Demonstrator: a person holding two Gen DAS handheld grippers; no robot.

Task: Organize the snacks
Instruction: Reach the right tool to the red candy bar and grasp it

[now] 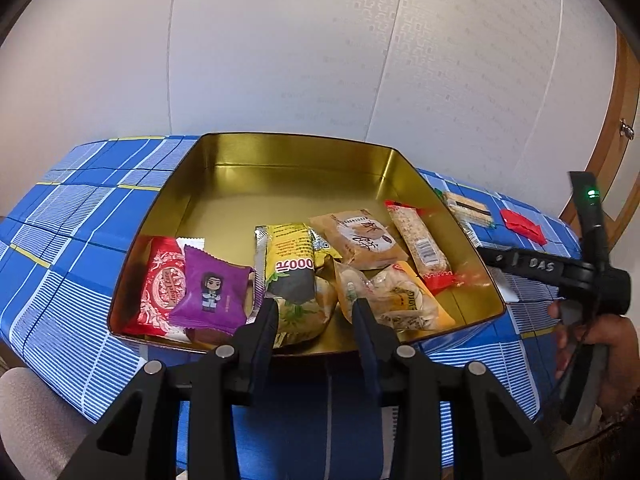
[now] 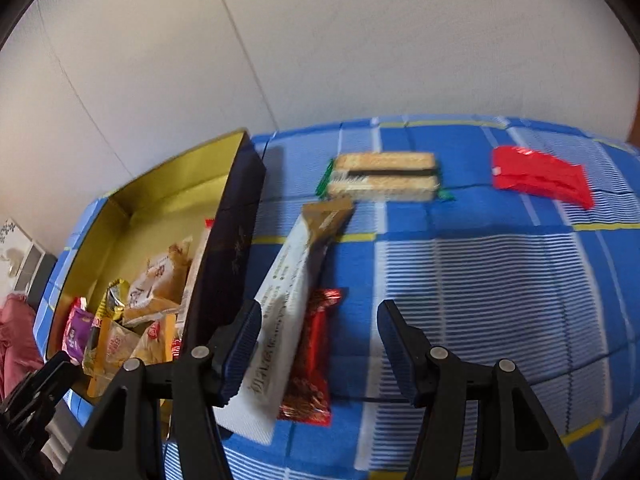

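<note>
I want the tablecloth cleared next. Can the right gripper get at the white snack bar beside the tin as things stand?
Probably yes. The right gripper is open just above the white snack bar, which lies uncovered; only the red wrapper beside it might get caught too.

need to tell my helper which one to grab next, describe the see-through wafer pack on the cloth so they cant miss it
Start at the gold tin on the blue checked tablecloth. On the cloth beside the tin, toward the wall, lies the wafer pack. It alone is clear with green ends, showing two pale bars; the red packet beside it is opaque.
</note>
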